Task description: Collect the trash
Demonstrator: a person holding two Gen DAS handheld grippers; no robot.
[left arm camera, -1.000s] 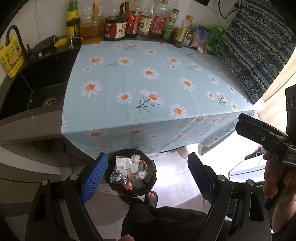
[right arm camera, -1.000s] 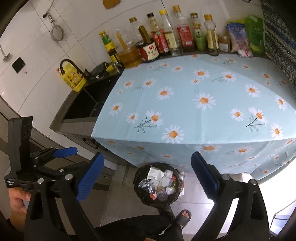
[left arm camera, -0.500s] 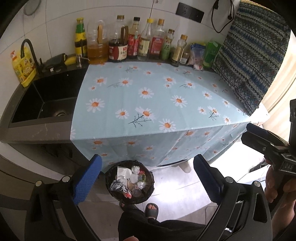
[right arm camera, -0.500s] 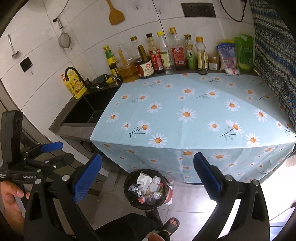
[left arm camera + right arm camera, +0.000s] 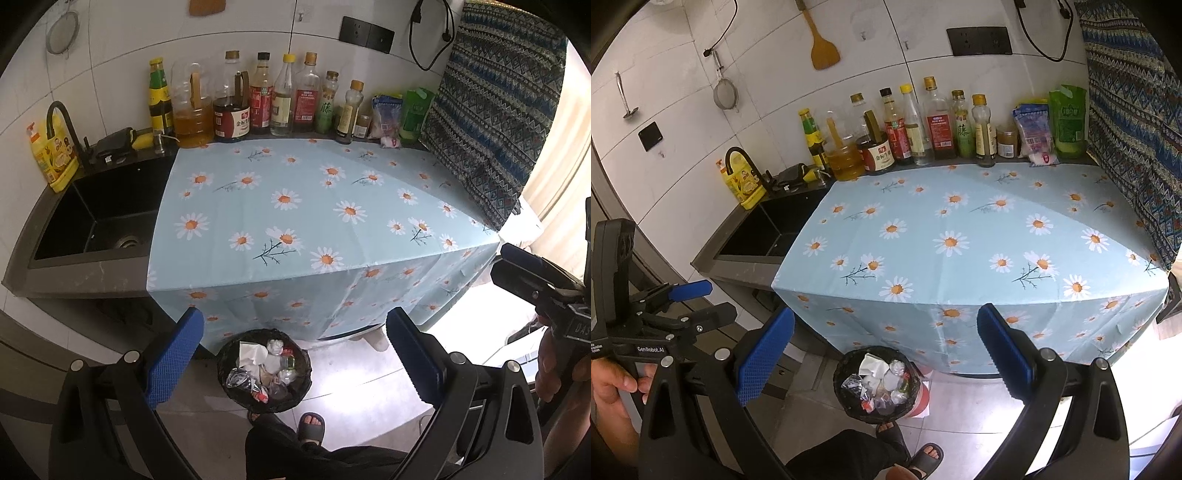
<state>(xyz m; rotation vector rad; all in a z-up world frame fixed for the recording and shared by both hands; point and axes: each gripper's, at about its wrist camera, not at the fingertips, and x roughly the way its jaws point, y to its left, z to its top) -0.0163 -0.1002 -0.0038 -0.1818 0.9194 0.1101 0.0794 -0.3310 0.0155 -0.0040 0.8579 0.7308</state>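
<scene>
Both tools, left [image 5: 294, 354] & right [image 5: 885, 354], wide open, empty; bin [image 5: 264, 370] trash jumbled, items indistinct.

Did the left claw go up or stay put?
Yes, the left claw rose and pulled back: the trash bin looks smaller and more wall shows above the bottles.

One trash bin [image 5: 264, 370] stood on the floor at the lower centre of the frame. Nine bottles [image 5: 940, 122] stood in a row at the top, and two pouches [image 5: 1067, 118] at the upper right. Two grippers were there, the left gripper [image 5: 294, 356] and the right gripper [image 5: 885, 356].
</scene>
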